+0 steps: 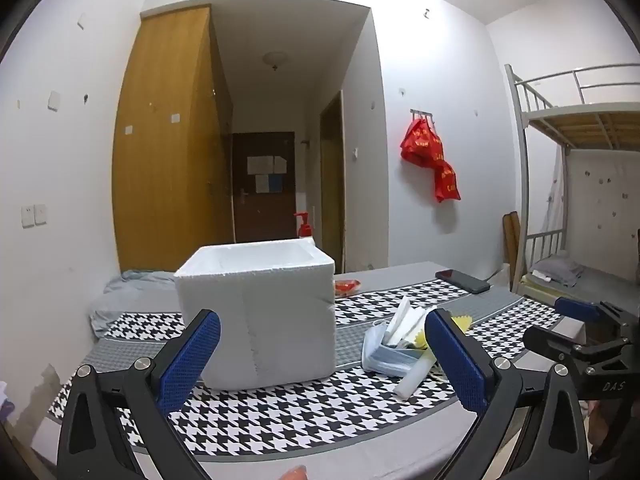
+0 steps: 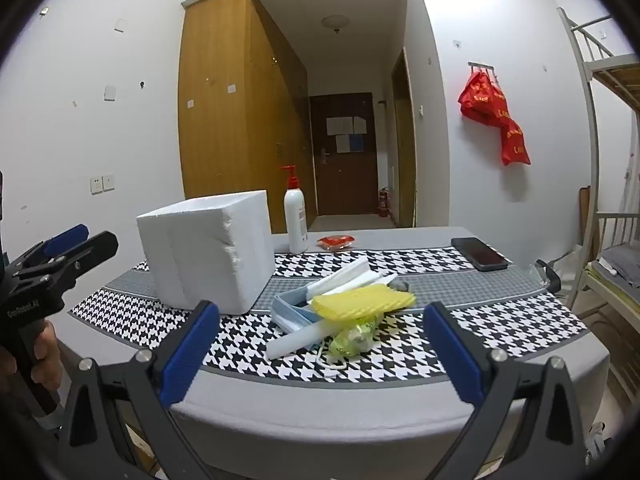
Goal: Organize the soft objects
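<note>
A white foam box [image 1: 260, 312] stands open-topped on the houndstooth table cloth [image 1: 280, 412]; it also shows in the right wrist view [image 2: 208, 252]. Right of it lies a pile of soft things: a blue face mask [image 2: 288, 312], a yellow foam net [image 2: 360, 300], white foam strips [image 2: 348, 276], a white foam tube [image 2: 296, 340] and a green crumpled bag [image 2: 352, 340]. The pile shows in the left wrist view [image 1: 396, 344]. My left gripper [image 1: 322, 352] is open and empty, in front of the box. My right gripper [image 2: 322, 344] is open and empty, in front of the pile.
A white pump bottle [image 2: 296, 216] with a red top stands behind the box. A red packet [image 2: 336, 241] and a black phone [image 2: 480, 254] lie at the table's far side. A bunk bed [image 1: 580, 200] stands at the right.
</note>
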Demonstrator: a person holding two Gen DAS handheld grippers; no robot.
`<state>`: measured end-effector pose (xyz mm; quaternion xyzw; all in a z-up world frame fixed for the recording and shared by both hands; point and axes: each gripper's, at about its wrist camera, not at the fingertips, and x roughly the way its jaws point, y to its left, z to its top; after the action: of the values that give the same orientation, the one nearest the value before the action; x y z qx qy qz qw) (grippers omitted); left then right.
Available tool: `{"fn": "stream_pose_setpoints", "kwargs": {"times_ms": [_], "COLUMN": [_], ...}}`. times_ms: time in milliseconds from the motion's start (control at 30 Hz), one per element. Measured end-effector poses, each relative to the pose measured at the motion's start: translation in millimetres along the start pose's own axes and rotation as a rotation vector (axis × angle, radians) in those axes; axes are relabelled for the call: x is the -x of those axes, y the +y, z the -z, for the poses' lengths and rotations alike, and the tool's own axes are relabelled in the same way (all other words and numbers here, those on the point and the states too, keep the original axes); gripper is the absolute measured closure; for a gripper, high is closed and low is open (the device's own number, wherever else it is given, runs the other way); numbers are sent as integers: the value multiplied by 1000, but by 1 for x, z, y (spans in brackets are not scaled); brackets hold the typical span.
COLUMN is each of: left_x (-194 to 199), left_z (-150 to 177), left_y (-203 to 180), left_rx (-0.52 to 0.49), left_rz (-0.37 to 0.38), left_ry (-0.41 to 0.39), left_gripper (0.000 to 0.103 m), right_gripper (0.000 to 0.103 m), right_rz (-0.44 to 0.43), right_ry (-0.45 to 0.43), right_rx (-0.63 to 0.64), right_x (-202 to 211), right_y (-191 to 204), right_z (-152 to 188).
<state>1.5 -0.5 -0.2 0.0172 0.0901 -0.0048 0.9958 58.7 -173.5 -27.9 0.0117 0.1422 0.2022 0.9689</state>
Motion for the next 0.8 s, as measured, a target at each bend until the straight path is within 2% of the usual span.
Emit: {"fn": "stream_pose_setpoints", "kwargs": {"times_ms": [100,800], "left_x": [-5,-4], "left_z": [-1,3], "left_y": [3,2], "left_rx": [31,31], "left_rz": [-1,16], "left_ry": [15,11], "left_gripper": [1,1], "right_gripper": [0,0], "right_rz": [1,-6], "right_ry": [8,-4], "right_rx": [-10,-7], "right_x": [1,-2], "right_y": [-1,-1], "right_z": [-1,-1]}}
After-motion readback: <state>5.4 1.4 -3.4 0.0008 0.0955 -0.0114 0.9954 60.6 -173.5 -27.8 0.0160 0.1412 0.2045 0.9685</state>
